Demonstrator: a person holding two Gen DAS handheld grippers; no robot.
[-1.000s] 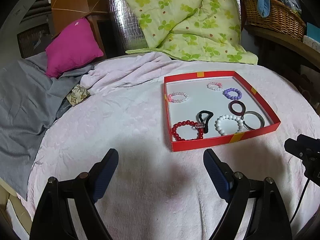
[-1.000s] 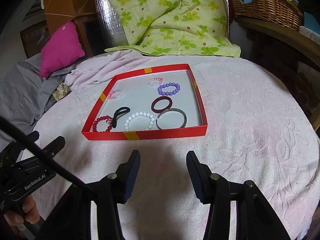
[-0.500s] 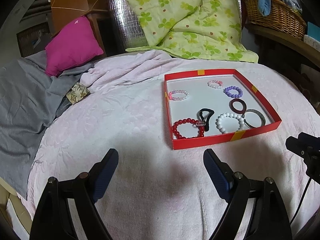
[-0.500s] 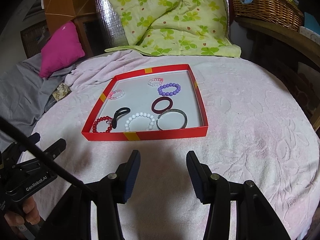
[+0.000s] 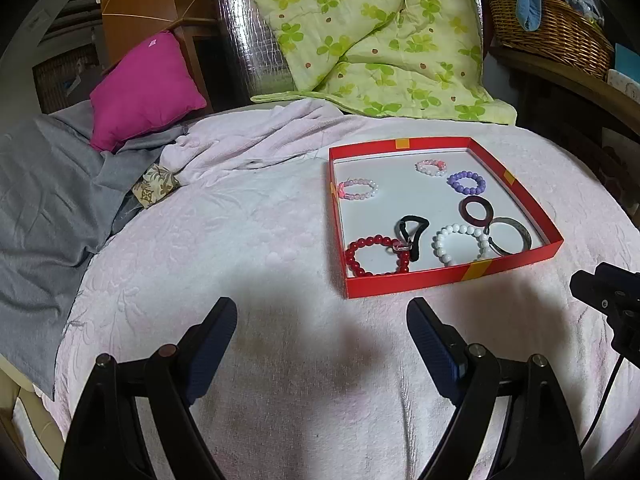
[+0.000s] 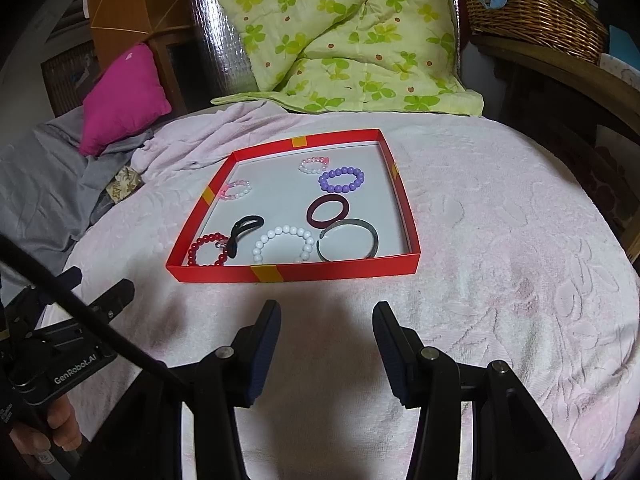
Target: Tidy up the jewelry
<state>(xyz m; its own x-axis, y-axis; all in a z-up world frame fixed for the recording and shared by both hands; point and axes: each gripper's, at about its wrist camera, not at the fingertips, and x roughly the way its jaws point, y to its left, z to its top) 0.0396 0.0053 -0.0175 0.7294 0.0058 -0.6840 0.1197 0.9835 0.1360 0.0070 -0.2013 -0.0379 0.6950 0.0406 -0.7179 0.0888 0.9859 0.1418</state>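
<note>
We take the red tray [image 6: 328, 273] as our landmark; it lies flat on the pale pink blanket [image 6: 500, 248] and holds all the jewelry. At its near left corner sits the red bead bracelet [image 5: 376, 256], and the black hair tie [image 5: 414, 234] lies against that bracelet's right side, overlapping a small clear charm there. Just right of these, along the near wall, we see the white bead bracelet [image 6: 284, 244], and beside it, at the near right corner, the grey open bangle [image 6: 348, 240], which seems to touch the white beads, though the view is too coarse to be sure. Behind the bangle rests the dark maroon ring bangle [image 6: 328, 210], and farther back the purple bead bracelet [image 6: 341, 180]. Near the far wall is a small pink-and-white bracelet [image 6: 314, 165], and against the left wall a pale pink bead bracelet [image 5: 357, 189].

Both of our grippers hover over the blanket on the near side of the tray, clear of it. The left gripper [image 5: 320, 324], off the near left corner, has its jaws spread wide with nothing between them. The right gripper [image 6: 326, 324], facing the middle of the near wall, has its jaws partly apart and also empty.
</note>
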